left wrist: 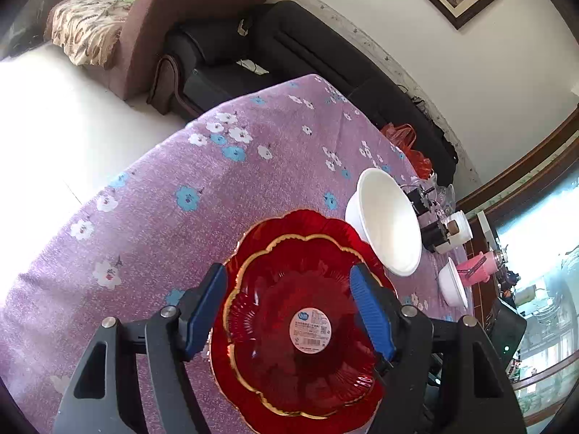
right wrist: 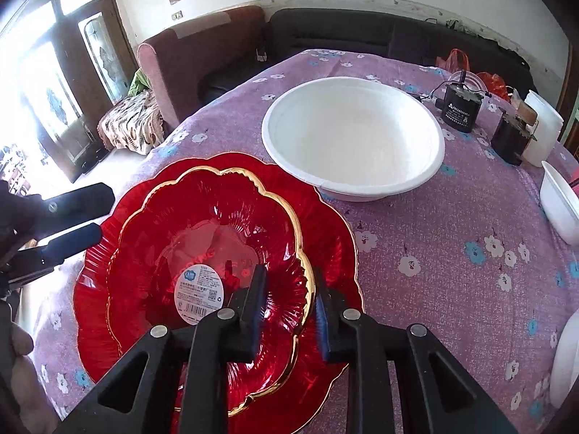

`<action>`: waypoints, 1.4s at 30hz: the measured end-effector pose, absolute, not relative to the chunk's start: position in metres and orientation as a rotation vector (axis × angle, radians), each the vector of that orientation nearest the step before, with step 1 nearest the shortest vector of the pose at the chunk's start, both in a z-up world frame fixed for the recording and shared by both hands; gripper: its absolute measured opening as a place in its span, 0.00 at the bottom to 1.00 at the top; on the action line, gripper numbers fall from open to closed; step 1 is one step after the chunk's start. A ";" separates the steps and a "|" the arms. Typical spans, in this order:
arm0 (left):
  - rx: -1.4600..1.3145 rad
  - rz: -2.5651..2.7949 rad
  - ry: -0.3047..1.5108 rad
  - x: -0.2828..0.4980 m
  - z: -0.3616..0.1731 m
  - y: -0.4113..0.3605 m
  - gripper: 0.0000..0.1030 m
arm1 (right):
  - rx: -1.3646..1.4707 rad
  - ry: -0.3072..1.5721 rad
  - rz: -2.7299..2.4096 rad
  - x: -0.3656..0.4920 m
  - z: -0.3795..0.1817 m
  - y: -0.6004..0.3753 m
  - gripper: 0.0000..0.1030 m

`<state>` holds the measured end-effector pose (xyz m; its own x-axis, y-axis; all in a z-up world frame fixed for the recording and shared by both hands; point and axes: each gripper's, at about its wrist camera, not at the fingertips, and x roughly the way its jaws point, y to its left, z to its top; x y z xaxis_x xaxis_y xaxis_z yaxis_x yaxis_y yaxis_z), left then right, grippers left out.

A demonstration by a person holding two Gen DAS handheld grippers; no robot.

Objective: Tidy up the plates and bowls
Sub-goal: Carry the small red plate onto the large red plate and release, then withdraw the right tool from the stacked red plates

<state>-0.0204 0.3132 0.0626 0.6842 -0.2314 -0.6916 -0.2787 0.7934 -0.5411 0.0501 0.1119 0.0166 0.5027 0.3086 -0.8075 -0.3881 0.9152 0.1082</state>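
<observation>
A red glass bowl with a gold rim and a round label sits on a larger red glass plate on the purple flowered tablecloth. My right gripper has one finger inside the bowl and one outside, around its rim, with a small gap showing. My left gripper is open above the red bowl and the red plate; it also shows at the left of the right wrist view. A large white bowl stands beyond the plate, seen too in the left wrist view.
A smaller white bowl and a white cup stand at the right, with two dark small devices and wires. Another white dish edge shows at far right. Sofas stand beyond the table.
</observation>
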 end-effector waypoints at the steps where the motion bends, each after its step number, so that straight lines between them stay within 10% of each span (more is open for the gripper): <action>1: -0.652 0.050 0.818 -0.024 0.067 0.313 0.68 | -0.102 0.952 0.417 0.051 0.016 0.113 0.25; 11: -0.440 0.183 0.580 -0.076 0.122 0.289 0.74 | 0.010 0.856 0.434 0.047 0.041 0.091 0.50; 17: -0.227 0.387 0.312 -0.127 0.164 0.251 1.00 | 0.017 0.662 0.360 0.012 0.090 0.059 0.61; 22: -0.127 0.367 0.223 -0.147 0.187 0.214 1.00 | -0.043 0.400 0.184 -0.043 0.131 0.019 1.00; 42: 0.145 0.124 0.549 -0.102 0.145 0.058 1.00 | 0.121 0.578 -0.100 -0.078 0.113 -0.228 1.00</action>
<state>-0.1020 0.0577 0.1446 0.8459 0.1557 -0.5101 -0.0782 0.9823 0.1702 -0.0776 -0.2280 0.1134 0.8333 -0.0602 -0.5496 0.1283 0.9880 0.0862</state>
